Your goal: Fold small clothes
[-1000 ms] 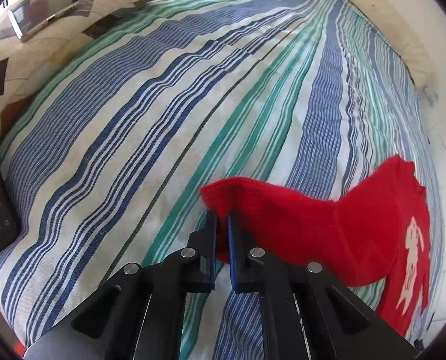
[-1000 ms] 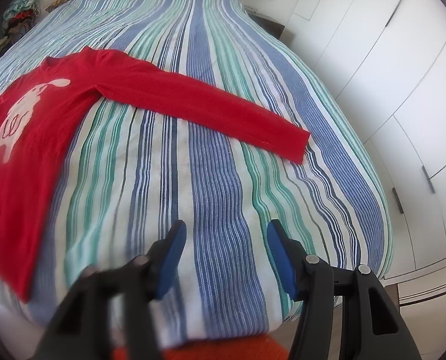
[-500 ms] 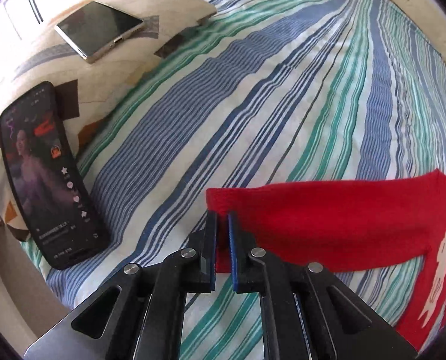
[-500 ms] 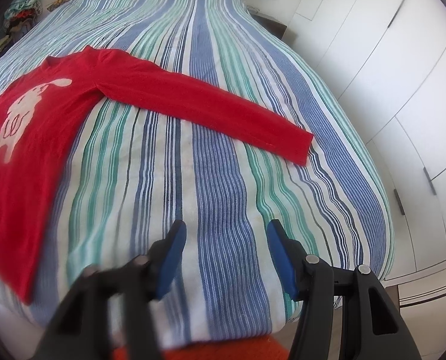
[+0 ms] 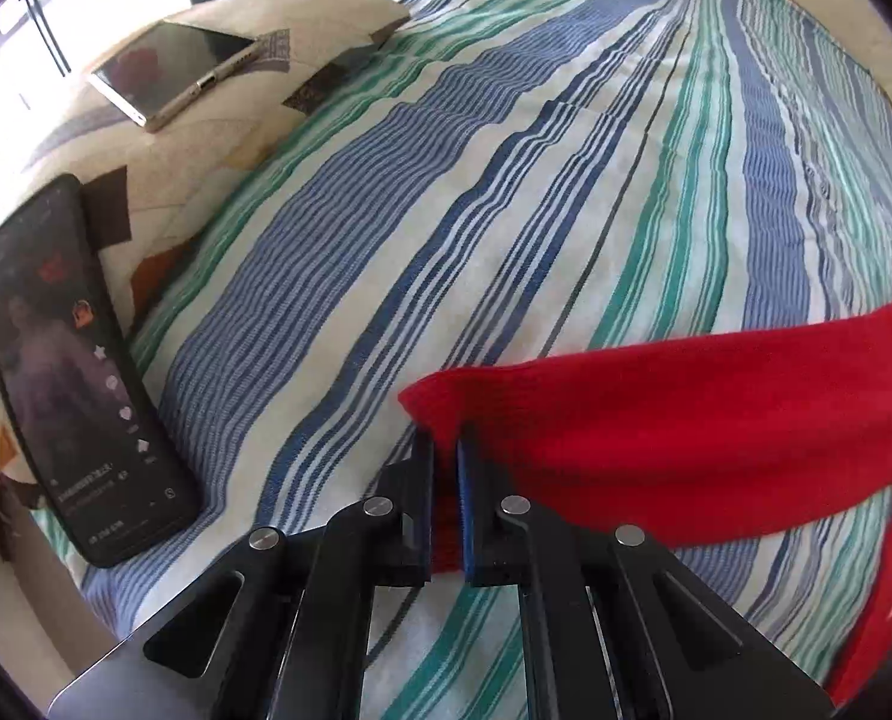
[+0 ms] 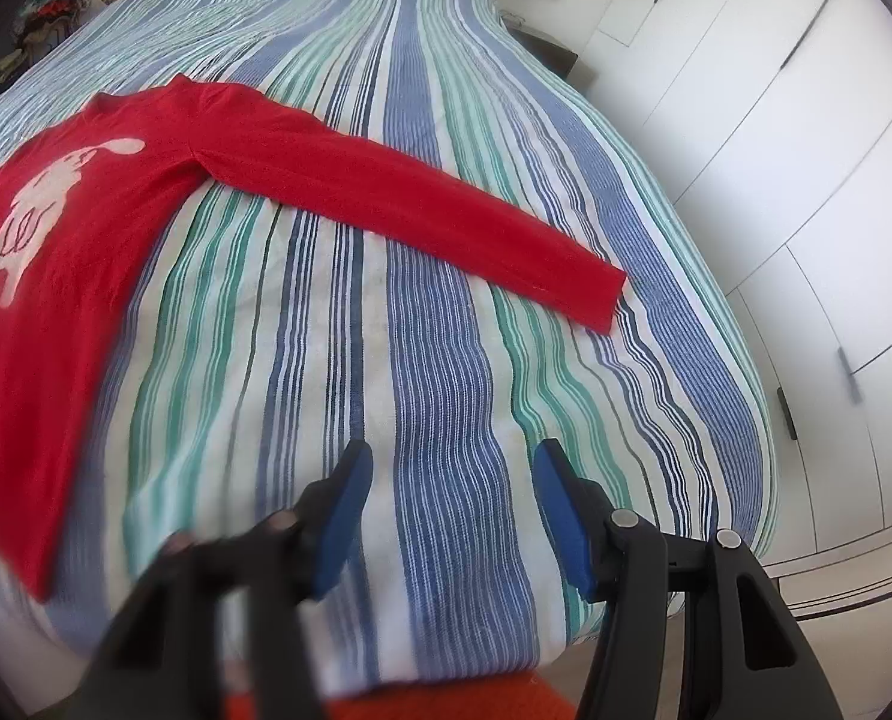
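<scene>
1. The red sweater (image 6: pixel 56 276) lies flat on the striped bed (image 6: pixel 434 396), body at left of the right-wrist frame and one sleeve (image 6: pixel 422 222) stretched toward centre-right.
2. The left tongs (image 5: pixel 444 450) are pinched narrow on the other sleeve's cuff (image 5: pixel 446 414).
3. The right tongs (image 6: pixel 454 480) stand wide and empty over bare bedspread.
4. The knit looks light, soft and floppy, so I judge cuffs, hem and shoulders the best holds.
5. A dark phone (image 5: pixel 80 378) at left and a silver phone (image 5: pixel 170 69) on the pillow (image 5: pixel 326 18) at upper left lie apart from the sweater.
</scene>
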`<state>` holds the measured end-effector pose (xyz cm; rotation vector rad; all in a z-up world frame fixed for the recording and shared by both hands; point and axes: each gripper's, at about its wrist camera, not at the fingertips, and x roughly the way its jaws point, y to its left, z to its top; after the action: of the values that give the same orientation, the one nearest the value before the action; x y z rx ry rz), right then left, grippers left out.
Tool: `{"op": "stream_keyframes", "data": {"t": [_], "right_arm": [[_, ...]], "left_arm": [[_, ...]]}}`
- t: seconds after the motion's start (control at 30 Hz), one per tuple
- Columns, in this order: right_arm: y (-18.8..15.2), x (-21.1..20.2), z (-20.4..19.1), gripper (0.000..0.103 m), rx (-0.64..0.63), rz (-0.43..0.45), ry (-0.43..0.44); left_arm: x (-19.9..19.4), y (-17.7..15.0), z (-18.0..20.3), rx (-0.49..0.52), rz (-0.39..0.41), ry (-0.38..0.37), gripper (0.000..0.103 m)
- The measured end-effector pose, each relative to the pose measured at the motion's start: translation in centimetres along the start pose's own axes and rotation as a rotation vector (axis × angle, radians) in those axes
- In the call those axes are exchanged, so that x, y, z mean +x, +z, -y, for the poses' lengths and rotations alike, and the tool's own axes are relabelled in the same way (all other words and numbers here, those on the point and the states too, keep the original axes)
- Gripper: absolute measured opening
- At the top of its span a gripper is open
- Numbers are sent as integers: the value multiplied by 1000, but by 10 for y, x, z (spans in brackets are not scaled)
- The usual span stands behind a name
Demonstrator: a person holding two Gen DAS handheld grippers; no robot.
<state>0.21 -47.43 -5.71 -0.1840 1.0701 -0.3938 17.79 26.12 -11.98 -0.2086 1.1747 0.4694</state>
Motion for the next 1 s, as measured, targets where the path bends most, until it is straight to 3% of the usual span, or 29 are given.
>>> {"op": "stream_keyframes", "data": {"t": [0.17, 0.33, 0.47, 0.57, 0.67, 0.77, 0.83, 0.93, 1.0], "right_arm": [[-3, -1, 1, 56, -6, 7, -8], [-4, -2, 6, 56, 13, 14, 3], [-4, -2, 7, 56, 14, 14, 4], [-4, -3, 10, 56, 31, 17, 15], [-3, -3, 10, 56, 30, 17, 14], [-2, -1, 7, 56, 11, 8, 2], [-2, 1, 5, 56, 4, 1, 1], [-1, 2, 2, 56, -1, -4, -3], [-2, 2, 1, 56, -6, -4, -11]], "left_arm": [[8, 2, 13, 64, 12, 127, 4], [19, 3, 14, 82, 8, 135, 5], [21, 8, 9, 90, -8, 81, 11], [4, 15, -12, 62, -14, 50, 37], [-30, 33, -15, 66, 75, -27, 38], [-45, 59, 13, 156, 91, -178, 40], [-36, 70, 42, 260, 44, -242, 48], [-18, 67, 84, 397, 16, -221, 48], [-6, 64, 99, 437, -10, -218, 48]]}}
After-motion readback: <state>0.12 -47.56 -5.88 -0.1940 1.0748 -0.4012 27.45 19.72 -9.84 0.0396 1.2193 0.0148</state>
